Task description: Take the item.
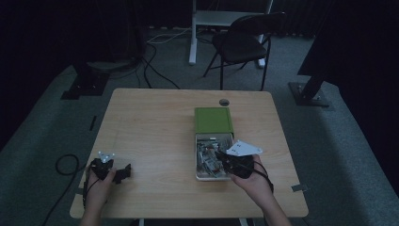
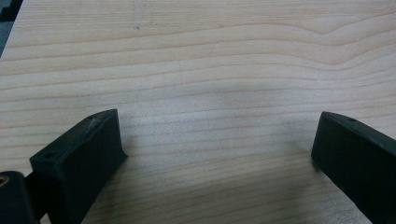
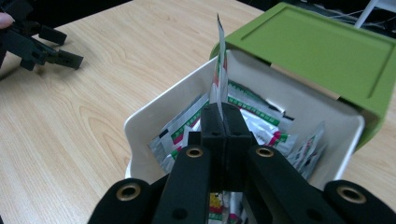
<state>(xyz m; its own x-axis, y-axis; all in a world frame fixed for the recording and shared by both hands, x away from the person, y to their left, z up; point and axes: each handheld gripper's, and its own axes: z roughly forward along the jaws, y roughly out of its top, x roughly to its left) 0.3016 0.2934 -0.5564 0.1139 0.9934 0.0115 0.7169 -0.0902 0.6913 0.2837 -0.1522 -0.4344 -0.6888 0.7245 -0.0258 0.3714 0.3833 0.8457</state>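
Note:
A white box (image 1: 197, 160) (image 3: 154, 114) with several foil sachets inside sits right of the table's middle, its green lid (image 1: 213, 120) (image 3: 317, 51) lying against its far end. My right gripper (image 1: 225, 159) (image 3: 223, 114) hangs over the box, shut on one silver, red and green sachet (image 3: 218, 74) that stands edge-on above the jaws. My left gripper (image 1: 123, 172) (image 2: 215, 149) rests on the wooden table (image 1: 155, 127) near its front left corner, open, with only bare wood between its jaws.
A round cable hole (image 1: 224, 102) lies in the tabletop beyond the lid. Behind the table stand a black folding chair (image 1: 242, 44) and a white desk leg (image 1: 192, 33). Cables run across the grey floor at left.

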